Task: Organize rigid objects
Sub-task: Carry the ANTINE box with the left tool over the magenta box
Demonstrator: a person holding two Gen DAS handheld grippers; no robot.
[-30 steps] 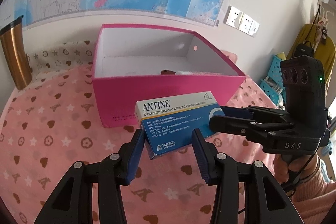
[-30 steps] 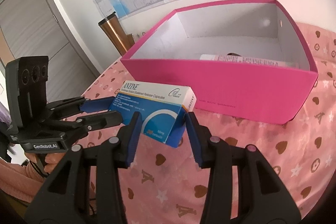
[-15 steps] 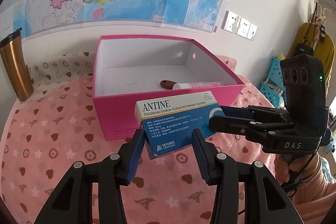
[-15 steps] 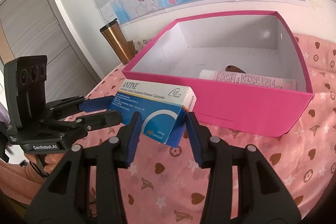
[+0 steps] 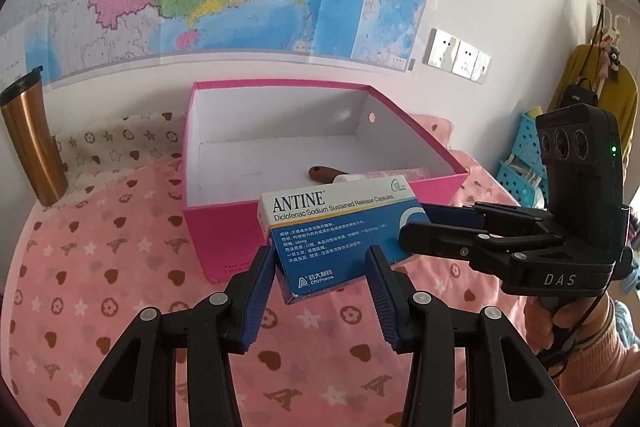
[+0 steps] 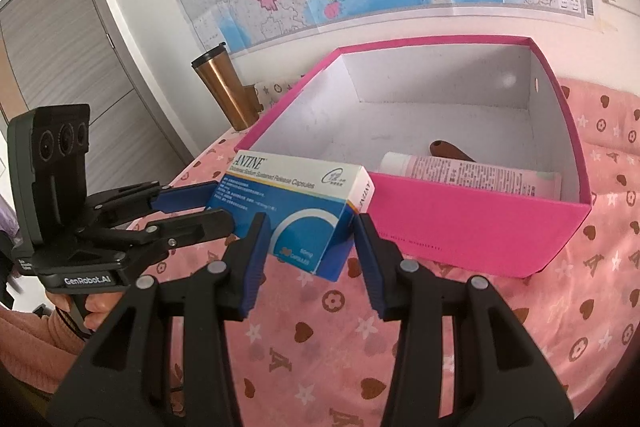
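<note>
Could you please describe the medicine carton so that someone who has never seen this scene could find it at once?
Look for the open pink box on the heart-patterned pink cloth. In front of its near wall, two black grippers hold a carton off the cloth. This medicine carton is blue and white, printed ANTINE.

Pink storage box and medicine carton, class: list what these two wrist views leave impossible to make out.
- Brown object in the pink box: mostly hidden by the tube in both views; identity unclear.
- Medicine carton: small print too fine to read in either view.
- Left gripper, right gripper: pad contact unclear.
</note>
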